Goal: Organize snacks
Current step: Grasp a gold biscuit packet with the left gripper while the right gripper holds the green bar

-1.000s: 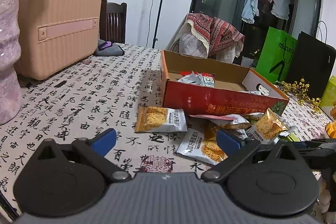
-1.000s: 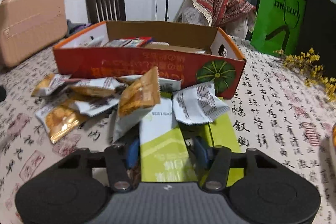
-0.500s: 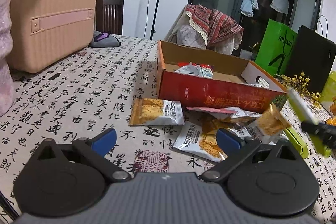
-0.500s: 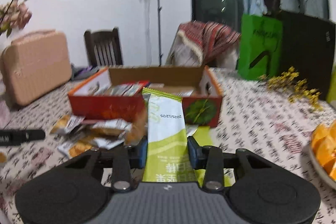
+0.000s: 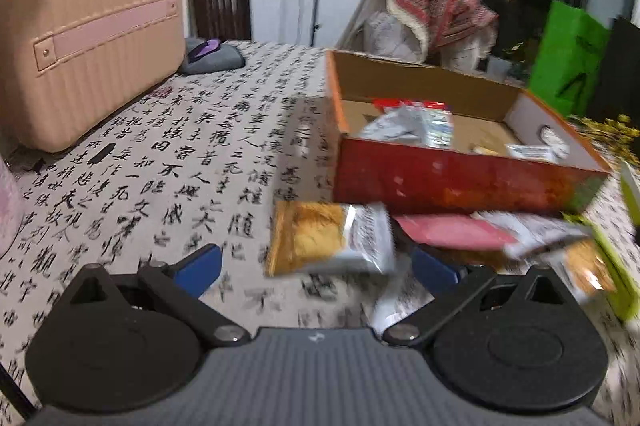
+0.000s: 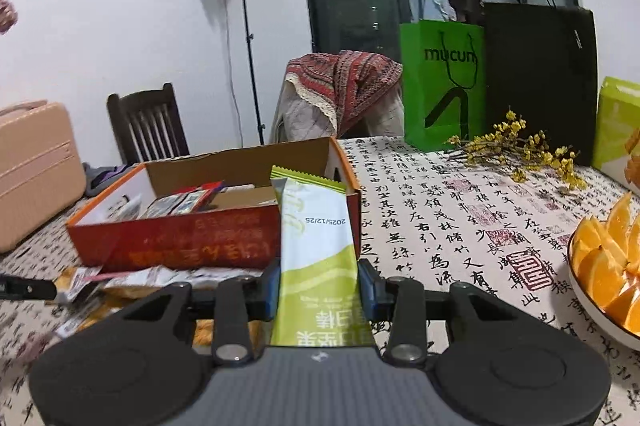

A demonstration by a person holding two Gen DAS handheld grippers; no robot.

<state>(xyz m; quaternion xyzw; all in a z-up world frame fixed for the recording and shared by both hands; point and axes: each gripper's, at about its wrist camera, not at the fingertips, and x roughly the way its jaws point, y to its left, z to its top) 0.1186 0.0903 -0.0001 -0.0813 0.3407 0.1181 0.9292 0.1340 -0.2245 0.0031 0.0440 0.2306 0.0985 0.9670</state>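
Observation:
My right gripper (image 6: 319, 284) is shut on a green and white snack packet (image 6: 316, 238) and holds it upright above the table, in front of the red cardboard box (image 6: 192, 246). The box holds a few packets (image 5: 412, 122). My left gripper (image 5: 316, 262) is open and empty, low over the table, with an orange and white snack packet (image 5: 328, 238) between and just beyond its fingertips. More loose packets (image 5: 532, 238) lie in front of the box (image 5: 440, 182).
A pink case (image 5: 80, 34) stands at the left. A bowl of orange slices (image 6: 608, 258) sits at the right, with yellow flowers (image 6: 520, 146), a green bag (image 6: 444, 82) and a black bag (image 6: 540, 74) behind. A grey pouch (image 5: 212, 56) lies by a chair.
My right gripper has lifted the green packet off the table and raised it by the box. My left gripper has moved forward toward the orange and white packet.

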